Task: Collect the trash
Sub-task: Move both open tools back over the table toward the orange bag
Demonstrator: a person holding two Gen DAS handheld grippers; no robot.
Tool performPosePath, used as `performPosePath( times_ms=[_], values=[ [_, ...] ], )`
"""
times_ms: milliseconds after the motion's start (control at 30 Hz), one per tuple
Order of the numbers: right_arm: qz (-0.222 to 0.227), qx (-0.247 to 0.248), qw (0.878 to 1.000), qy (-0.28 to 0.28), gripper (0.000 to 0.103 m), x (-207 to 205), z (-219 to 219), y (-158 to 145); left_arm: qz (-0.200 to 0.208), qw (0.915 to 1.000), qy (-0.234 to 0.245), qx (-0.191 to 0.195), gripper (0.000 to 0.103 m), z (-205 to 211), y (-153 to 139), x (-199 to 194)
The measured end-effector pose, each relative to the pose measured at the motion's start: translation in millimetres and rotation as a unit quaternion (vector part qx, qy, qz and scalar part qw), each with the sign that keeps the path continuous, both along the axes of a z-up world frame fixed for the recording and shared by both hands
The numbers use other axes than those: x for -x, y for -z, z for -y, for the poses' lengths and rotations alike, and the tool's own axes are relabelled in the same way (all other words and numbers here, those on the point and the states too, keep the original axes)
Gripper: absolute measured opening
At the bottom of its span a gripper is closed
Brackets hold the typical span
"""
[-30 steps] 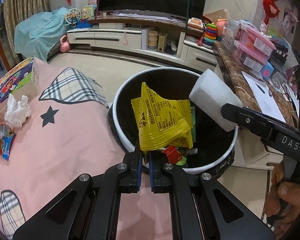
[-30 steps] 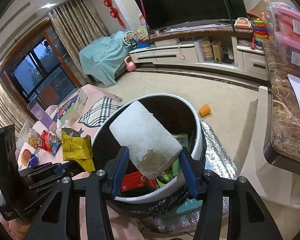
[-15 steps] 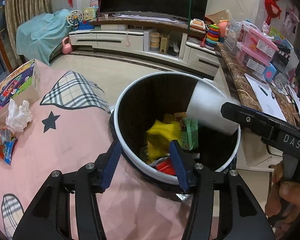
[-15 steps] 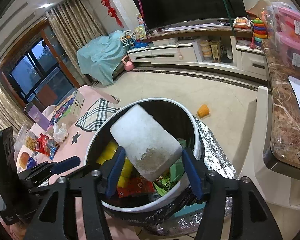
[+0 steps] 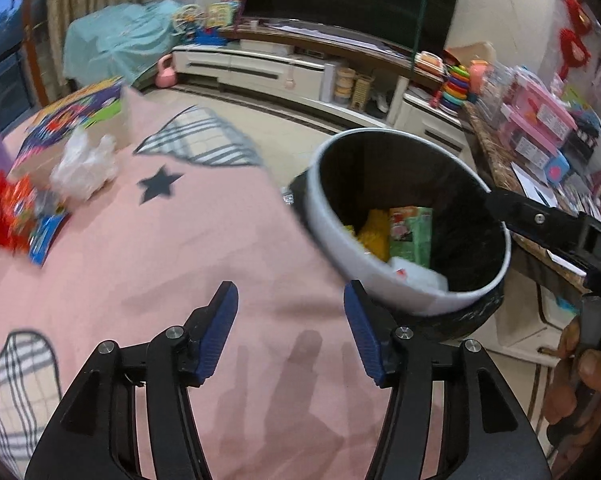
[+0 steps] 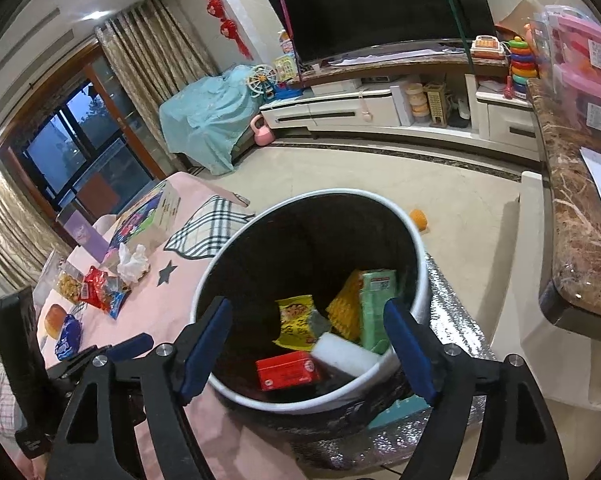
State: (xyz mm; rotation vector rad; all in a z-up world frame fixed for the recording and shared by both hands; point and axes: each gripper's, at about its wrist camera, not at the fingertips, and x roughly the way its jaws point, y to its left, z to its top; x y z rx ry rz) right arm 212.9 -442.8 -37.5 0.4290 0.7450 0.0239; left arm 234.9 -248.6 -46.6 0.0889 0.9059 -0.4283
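1. I'm holding the right gripper point(image 6: 306, 344) over the trash bin point(image 6: 418, 264); its fingers point(image 6: 206, 344) are spreading wider w/ nothing btwn them. The white foam block point(image 6: 346, 354) is lying inside the bin on the wrappers, beside the red box point(image 6: 288, 370).
2. I'm swinging the left gripper point(image 5: 290, 326) over the pink cloth point(image 5: 148, 264); fingers are opening, empty, nothing pinched.
3. Remaining trash is sitting at the far side of the counter: crumpled tissue point(image 5: 85, 166), red snack packets point(image 5: 14, 216), well apart from the bin.
4. Judgement: drop step is basically finishing, so I'm planning the next pick w/ the left.
5. To do it well, I'm thinking: keep fingers wide until they're straddling the tissue, come down steep, pinch the bulk, not a loose edge.
6. Risk: the cloth is soft, so I'm watching not to snag it along w/ the tissue.
7. I'm keeping the right gripper clear of the bin rim so the next drop isn't blocked.
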Motion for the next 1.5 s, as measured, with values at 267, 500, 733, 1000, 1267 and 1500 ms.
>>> performPosePath(
  times_ms=[267, 500, 733, 1000, 1267, 1500],
  values=[
    [0.005, -0.010, 1.000, -0.019, 0.093, 0, -29, -3, -0.004, 0.9980, -0.060, 0.021, 0.058, -59, 5, 8],
    [0.006, -0.012, 0.999, -0.041, 0.099, -3, -59, -6, -0.012, 0.9941, -0.103, 0.031, 0.062, -107, 12, 16],
    [0.008, -0.016, 0.997, -0.071, 0.099, -8, -95, -6, -0.010, 0.9901, -0.137, 0.031, 0.063, -144, 12, 19],
    [0.001, -0.020, 0.993, -0.116, 0.102, -22, -140, -1, -0.009, 0.9853, -0.167, 0.035, 0.068, -179, 14, 19],
    [-0.005, -0.020, 0.989, -0.143, 0.102, -35, -168, 3, -0.011, 0.9823, -0.183, 0.037, 0.070, -199, 18, 13],
    [0.004, -0.015, 0.986, -0.165, 0.102, -58, -193, 2, -0.007, 0.9809, -0.190, 0.040, 0.070, -206, 15, -4]
  ],
)
